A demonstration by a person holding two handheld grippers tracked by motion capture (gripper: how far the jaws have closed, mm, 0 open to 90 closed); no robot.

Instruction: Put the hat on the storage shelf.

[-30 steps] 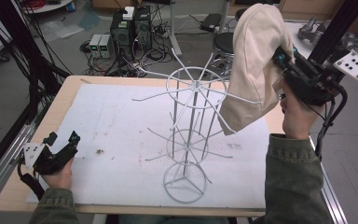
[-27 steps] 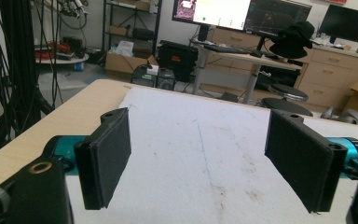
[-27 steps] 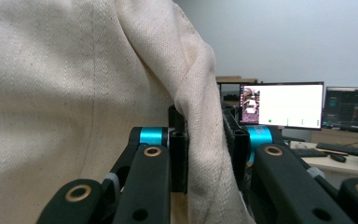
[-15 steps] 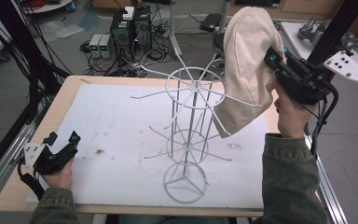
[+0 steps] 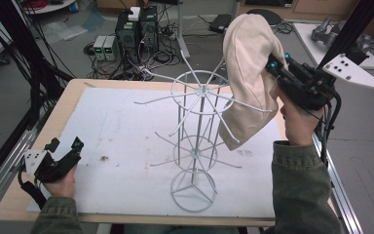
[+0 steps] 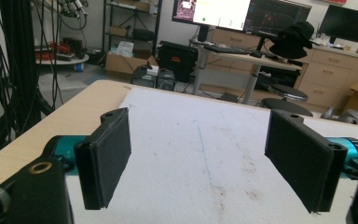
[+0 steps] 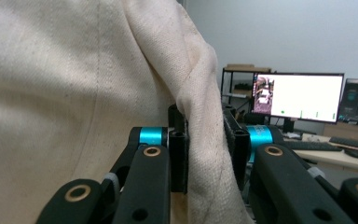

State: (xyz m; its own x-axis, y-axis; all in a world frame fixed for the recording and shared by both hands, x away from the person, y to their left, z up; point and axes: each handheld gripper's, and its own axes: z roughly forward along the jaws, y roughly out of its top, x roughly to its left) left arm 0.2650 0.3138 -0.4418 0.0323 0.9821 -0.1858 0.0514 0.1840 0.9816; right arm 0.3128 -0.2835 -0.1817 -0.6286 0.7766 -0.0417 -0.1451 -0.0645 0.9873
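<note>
Surface (image 5: 126,126): wooden top under a white sheet, bearing the rack and the left hand. Wire rack (image 5: 197,146): white, upright near the middle, ring base below, spokes radiating from its top ring. Cap (image 5: 248,73): cream cloth, held aloft at the rack's right side, its lower edge draped against the upper spokes. Right tool (image 5: 274,68): raised, jaws nearly together, pinching a fold of the cap's fabric. Left tool (image 5: 65,146): resting low on the surface at the near left corner, jaws wide apart, nothing between them.
</note>
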